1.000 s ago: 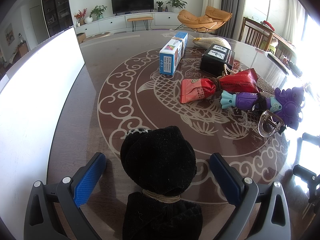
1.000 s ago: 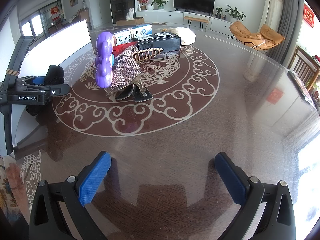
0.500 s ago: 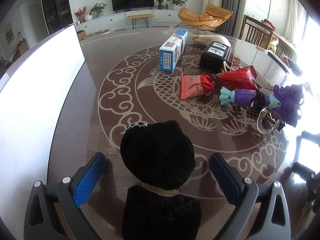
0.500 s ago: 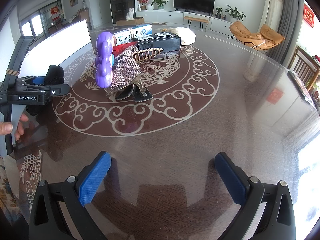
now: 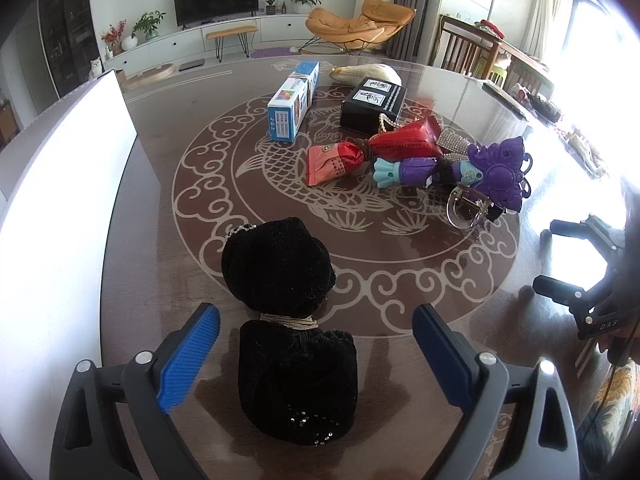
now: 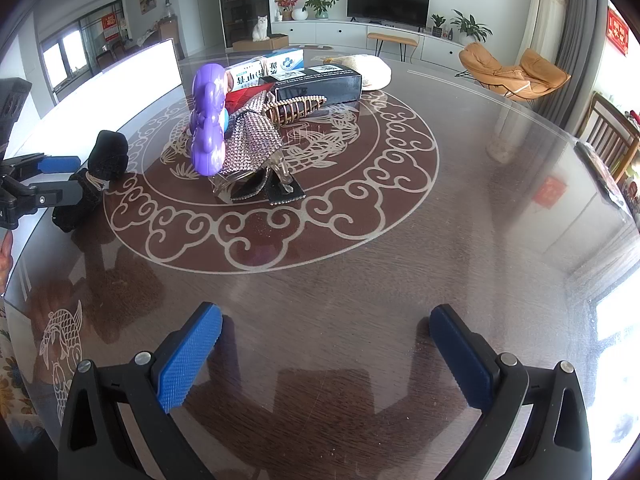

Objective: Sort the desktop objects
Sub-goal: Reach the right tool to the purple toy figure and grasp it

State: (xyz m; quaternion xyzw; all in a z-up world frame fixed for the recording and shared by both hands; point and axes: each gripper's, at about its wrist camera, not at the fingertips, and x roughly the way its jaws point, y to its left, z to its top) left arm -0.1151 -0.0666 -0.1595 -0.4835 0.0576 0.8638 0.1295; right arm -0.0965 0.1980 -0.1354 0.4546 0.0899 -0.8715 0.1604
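Observation:
A black velvet drawstring pouch (image 5: 280,272) lies on the dark round table (image 5: 160,272), tied at its neck with a cord. My left gripper (image 5: 316,316) straddles its lower half. Its jaws are closing, and the blue pads (image 5: 192,356) stand a little clear of the cloth. From the right wrist view that gripper (image 6: 60,176) and the pouch (image 6: 108,156) sit at the table's left edge. My right gripper (image 6: 326,316) hangs open over bare table with nothing between its fingers, and it also shows in the left wrist view (image 5: 552,260).
In the table's middle lie a blue box (image 5: 292,108), a black box (image 5: 372,106), red snack packets (image 5: 372,150), a purple toy (image 5: 472,172) and a glittery high-heeled shoe (image 6: 252,152). A white panel (image 5: 60,200) stands along the left edge.
The left gripper has drawn back and up a little, so more of the pouch's lower half shows, and its pads have come slightly closer together. The right gripper has not moved.

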